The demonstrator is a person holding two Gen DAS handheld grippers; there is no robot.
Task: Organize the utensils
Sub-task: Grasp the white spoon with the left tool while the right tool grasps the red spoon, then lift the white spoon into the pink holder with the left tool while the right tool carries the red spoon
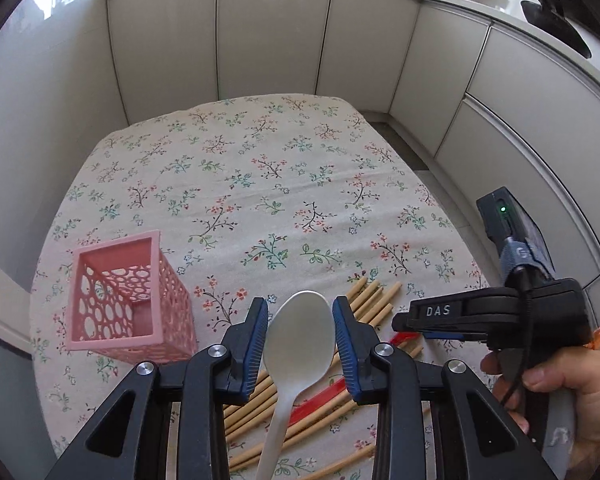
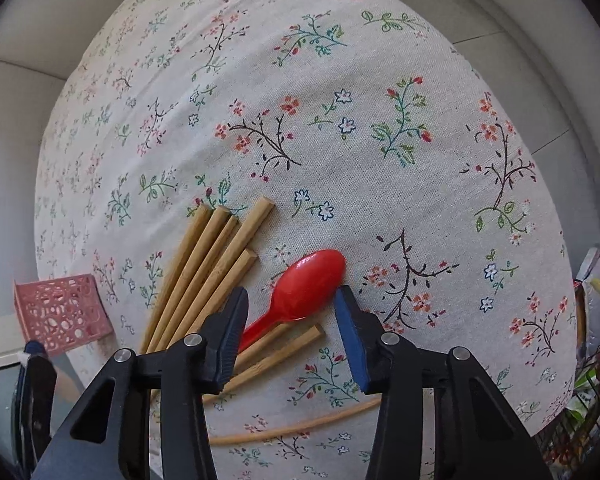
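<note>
White plastic, smooth and matte: the white spoon rides bowl-up in the left tongs, pads closed on it, lifted clear of the floral tabletop and due next, I judge, to go handle-down into the perforated pink basket nearby. The right tongs straddle the glossy red spoon without visibly pinching it; it lies beside squared bamboo chopsticks, so they must close further.

One legible marking: white capitals "DAS" on the black upper arm of the right gripper, at the right side of the left wrist view. A partial pale mark on the band above cannot be read.
</note>
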